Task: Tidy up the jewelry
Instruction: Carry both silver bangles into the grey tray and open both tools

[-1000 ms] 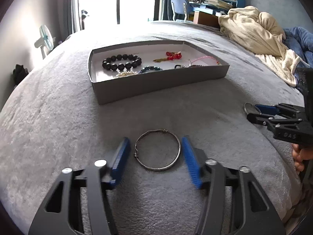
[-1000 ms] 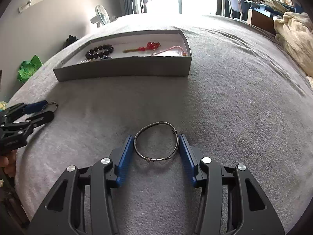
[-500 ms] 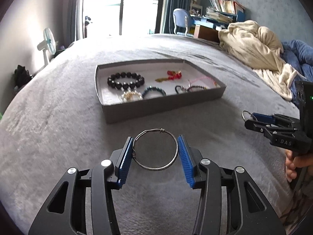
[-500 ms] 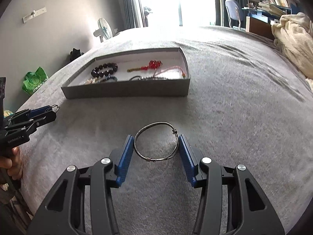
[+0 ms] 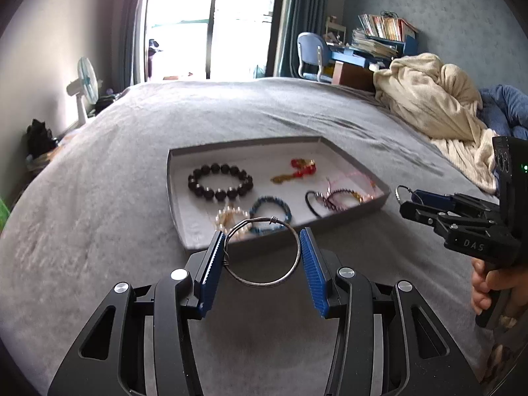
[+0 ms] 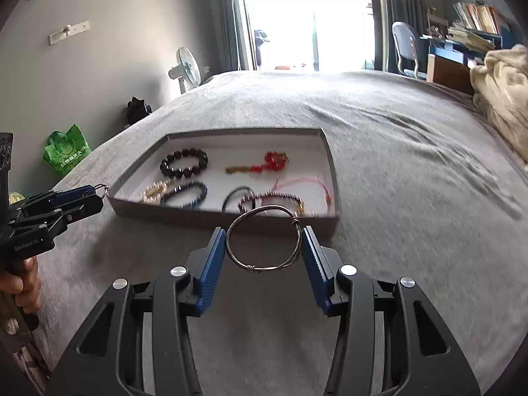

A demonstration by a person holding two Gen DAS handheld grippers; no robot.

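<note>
A thin silver wire bangle (image 5: 260, 284) hangs clear of the grey bedspread, with my left gripper (image 5: 263, 231) shut on it, blue pads pressing its two sides. My right gripper (image 6: 263, 229) is shut on a second silver bangle (image 6: 250, 268) in the same way. Just ahead of both lies the grey tray (image 5: 346, 214) with a white floor. It holds a black bead bracelet (image 5: 219, 181), a red charm (image 5: 302, 166), a blue bracelet (image 5: 270, 211), a pearl one (image 5: 231, 217) and pink and dark cords (image 5: 340, 194). Each gripper shows at the other view's edge, right gripper (image 5: 404, 199), left gripper (image 6: 99, 194).
A cream blanket (image 5: 429, 99) and blue quilt (image 5: 505, 105) are piled at the bed's right side. Beyond the bed stand a fan (image 5: 84, 89), a desk with a chair (image 5: 313, 56) and a green bag (image 6: 66, 150) on the floor. A hand (image 5: 488, 283) holds the right gripper's grip.
Both grippers have risen off the bedspread, each carrying its bangle, and come nearer the tray. The left pads, slightly off the bangle a second ago, now press it.
</note>
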